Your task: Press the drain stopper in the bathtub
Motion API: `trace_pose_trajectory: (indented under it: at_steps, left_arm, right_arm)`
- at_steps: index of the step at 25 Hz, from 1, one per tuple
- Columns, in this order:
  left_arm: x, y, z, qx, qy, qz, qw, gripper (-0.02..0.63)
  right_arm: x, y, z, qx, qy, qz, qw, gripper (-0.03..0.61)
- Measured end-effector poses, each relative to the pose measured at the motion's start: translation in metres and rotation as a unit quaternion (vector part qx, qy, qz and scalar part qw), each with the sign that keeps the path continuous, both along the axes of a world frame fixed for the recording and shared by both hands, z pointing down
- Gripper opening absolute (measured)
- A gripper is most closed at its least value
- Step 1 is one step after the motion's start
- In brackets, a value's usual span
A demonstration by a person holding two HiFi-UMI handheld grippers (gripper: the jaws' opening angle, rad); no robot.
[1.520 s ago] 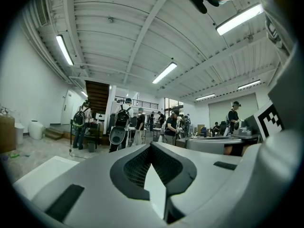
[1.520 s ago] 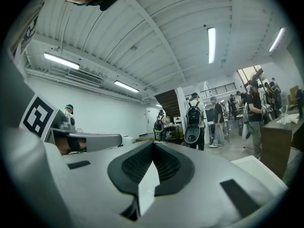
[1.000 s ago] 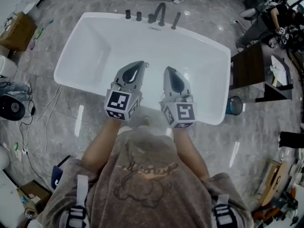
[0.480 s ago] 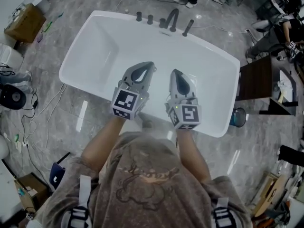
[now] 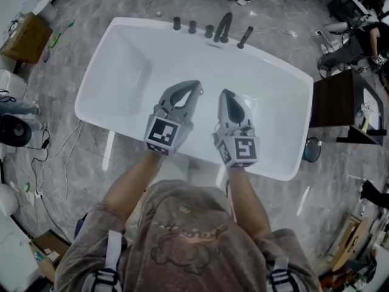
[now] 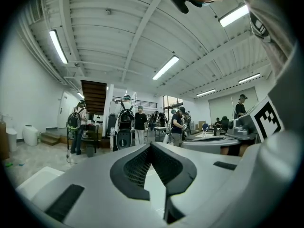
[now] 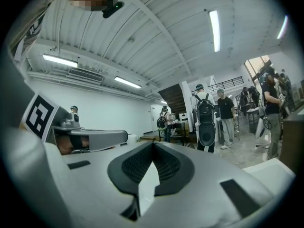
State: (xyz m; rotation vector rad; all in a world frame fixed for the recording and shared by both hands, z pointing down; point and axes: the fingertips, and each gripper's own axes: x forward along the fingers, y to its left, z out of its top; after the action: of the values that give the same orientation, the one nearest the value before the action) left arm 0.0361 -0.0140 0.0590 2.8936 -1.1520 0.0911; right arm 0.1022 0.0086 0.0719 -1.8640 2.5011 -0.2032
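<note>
Both clenched, empty: left gripper [image 5: 196,87], right gripper [image 5: 227,95], side by side above mid tub [image 5: 118,81], noses toward faucet [image 5: 222,27]. Can't see stopper in any view; probably on tub floor, hidden beneath the noses, so can't pick nearer hand.

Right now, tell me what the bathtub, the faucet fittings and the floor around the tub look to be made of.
The bathtub looks like acrylic or glazed ceramic: smooth, uniform glossy white, softly rounded walls. The faucet fittings seem metal with a dark matte finish, no bright glints. The floor is probably polished stone or marble-look tile: grey veining, streaky light reflections.
</note>
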Motion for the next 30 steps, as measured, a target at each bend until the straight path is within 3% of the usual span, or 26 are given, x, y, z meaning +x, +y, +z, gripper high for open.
trace_pose_trajectory:
  at_steps: [9, 30]
  left_arm:
    - [-0.005, -0.052, 0.022, -0.011, 0.013, 0.022, 0.9996, 0.002]
    - [-0.006, -0.158, 0.173, -0.018, 0.001, 0.049, 0.9986, 0.002]
  right_arm:
    - [-0.009, -0.054, 0.031, 0.008, -0.009, 0.016, 1.0, -0.002]
    - [-0.021, -0.162, 0.177, -0.013, -0.004, 0.007, 1.0, -0.001]
